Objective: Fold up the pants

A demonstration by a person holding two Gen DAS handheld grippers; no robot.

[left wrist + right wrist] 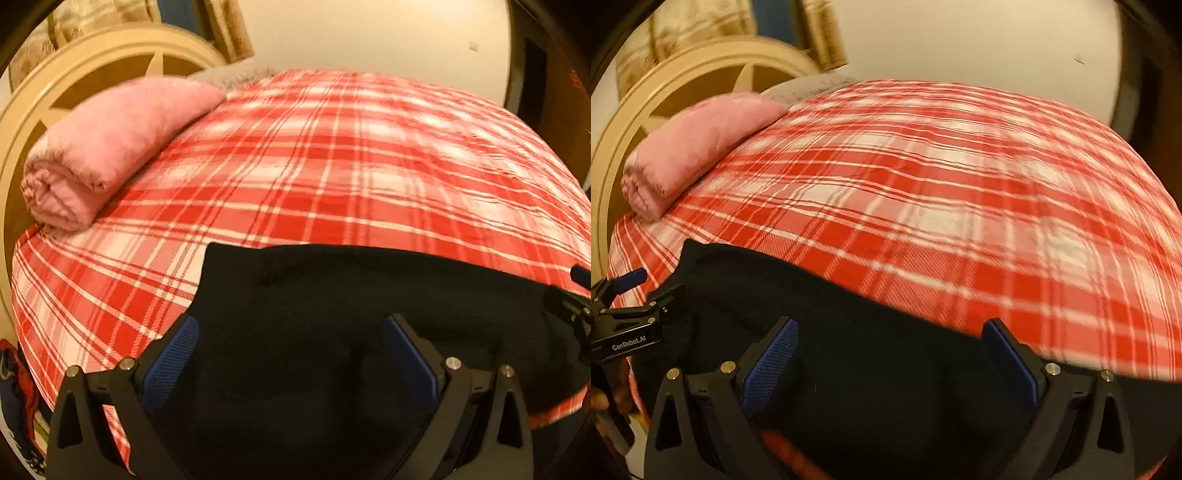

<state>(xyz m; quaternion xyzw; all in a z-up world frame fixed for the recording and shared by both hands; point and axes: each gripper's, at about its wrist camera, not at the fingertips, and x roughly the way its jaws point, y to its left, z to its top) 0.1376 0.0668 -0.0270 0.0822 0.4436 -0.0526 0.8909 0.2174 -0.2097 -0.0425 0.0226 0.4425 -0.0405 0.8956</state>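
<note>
Black pants [332, 295] lie flat on the near part of a red and white plaid bed cover [332, 166]. They also show in the right wrist view [849, 332]. My left gripper [291, 332] is open just above the pants, its blue pads spread wide, nothing between them. My right gripper [890, 336] is open above the pants further right, also empty. The left gripper [631, 291] shows at the left edge of the right wrist view, over the pants' left end. The right gripper's tip [580, 291] shows at the right edge of the left wrist view.
A rolled pink blanket [110, 147] lies at the far left of the bed, also in the right wrist view [694, 147]. A cream round headboard [48, 99] stands behind it. A white wall [369, 33] is beyond the bed. Clothes [14, 387] hang at the left edge.
</note>
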